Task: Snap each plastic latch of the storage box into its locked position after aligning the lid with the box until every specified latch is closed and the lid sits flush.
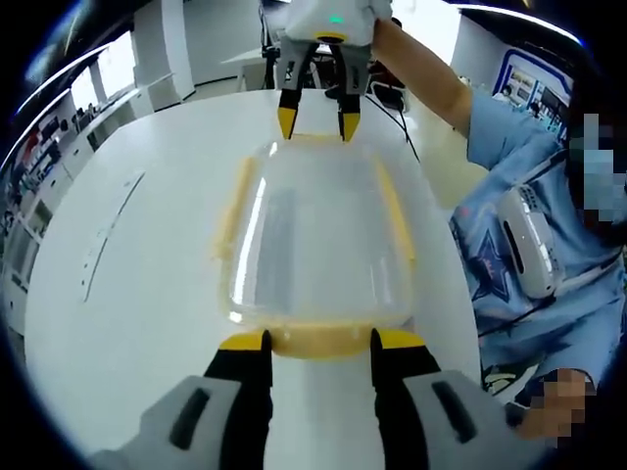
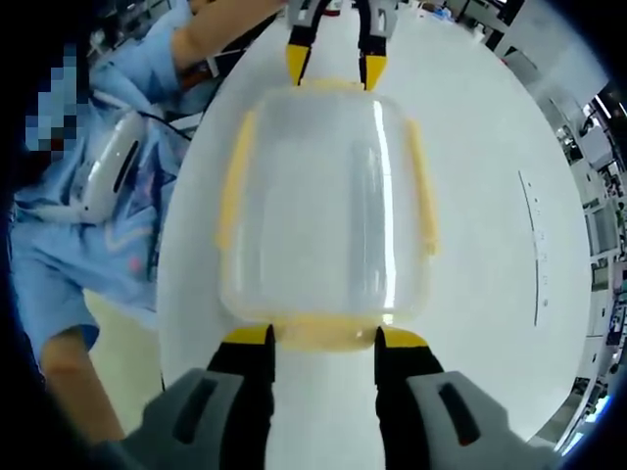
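A clear plastic storage box (image 1: 318, 245) with its transparent lid (image 1: 323, 230) in place lies lengthwise on a white table (image 1: 137, 284), yellow latches running along its sides and ends. In the left gripper view, the left gripper (image 1: 318, 343) stands wide open at the near end of the box, its yellow-tipped black fingers (image 1: 245, 343) straddling the near end latch (image 1: 318, 338) and touching or just short of it; it holds nothing. At the far end the right gripper (image 1: 318, 122) points down with its jaws parted, the two yellow tips (image 1: 286, 119) resting at or just above the far end latch (image 1: 318, 139), contact impossible to confirm. The long side latches (image 1: 233, 211) lie flat against the box walls on both flanks. In the right gripper view the scene is mirrored: the right gripper (image 2: 323, 338) is spread wide around the end latch (image 2: 323, 336) nearest it, gripping nothing, while the left gripper (image 2: 333, 64) meets the opposite end of the box (image 2: 323, 206) with parted tips. A person in a light blue shirt (image 1: 534, 255) stands just beside the table, bare forearm (image 1: 426, 73) reaching to the right gripper, a white device (image 1: 529, 240) hanging at the chest. Desks and windows (image 1: 108, 73) of an office lie well beyond the table.
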{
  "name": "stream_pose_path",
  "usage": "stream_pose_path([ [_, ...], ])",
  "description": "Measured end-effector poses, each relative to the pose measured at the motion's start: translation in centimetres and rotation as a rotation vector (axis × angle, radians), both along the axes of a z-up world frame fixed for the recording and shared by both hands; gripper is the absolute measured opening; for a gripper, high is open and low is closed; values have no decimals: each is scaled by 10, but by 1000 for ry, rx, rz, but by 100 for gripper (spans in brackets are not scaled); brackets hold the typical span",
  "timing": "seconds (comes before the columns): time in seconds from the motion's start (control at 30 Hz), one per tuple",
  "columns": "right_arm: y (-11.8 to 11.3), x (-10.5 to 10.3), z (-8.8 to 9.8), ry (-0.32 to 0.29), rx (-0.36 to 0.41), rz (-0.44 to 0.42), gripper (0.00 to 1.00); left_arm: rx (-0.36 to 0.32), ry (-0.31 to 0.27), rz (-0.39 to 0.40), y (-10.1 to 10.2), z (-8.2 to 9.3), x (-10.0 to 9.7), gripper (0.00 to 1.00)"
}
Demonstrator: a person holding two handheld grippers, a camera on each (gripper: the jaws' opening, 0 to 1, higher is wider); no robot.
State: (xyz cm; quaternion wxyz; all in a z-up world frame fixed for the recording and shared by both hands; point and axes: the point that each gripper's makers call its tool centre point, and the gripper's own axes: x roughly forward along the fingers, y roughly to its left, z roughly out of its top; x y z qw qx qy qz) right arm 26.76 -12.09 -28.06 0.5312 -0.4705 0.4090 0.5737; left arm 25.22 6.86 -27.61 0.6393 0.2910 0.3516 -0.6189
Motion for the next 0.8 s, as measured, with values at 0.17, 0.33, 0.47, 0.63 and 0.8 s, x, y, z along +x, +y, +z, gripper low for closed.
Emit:
stream_pose_path([
  [0.17,-1,1,0,-5,-11,7,39,-2,-12,2,-2,0,0,39],
  [0.33,-1,1,-1,-10,-15,12,39,7,-19,4,-2,-1,2,39],
  [0.47,-1,2,-1,-9,-12,11,39,2,-23,4,-2,-1,2,39],
  [0.63,-2,3,-1,-15,-19,15,39,8,-42,3,-3,-2,1,39],
  [0.8,-3,2,-4,-25,-23,38,40,4,-55,-1,-2,-3,2,40],
])
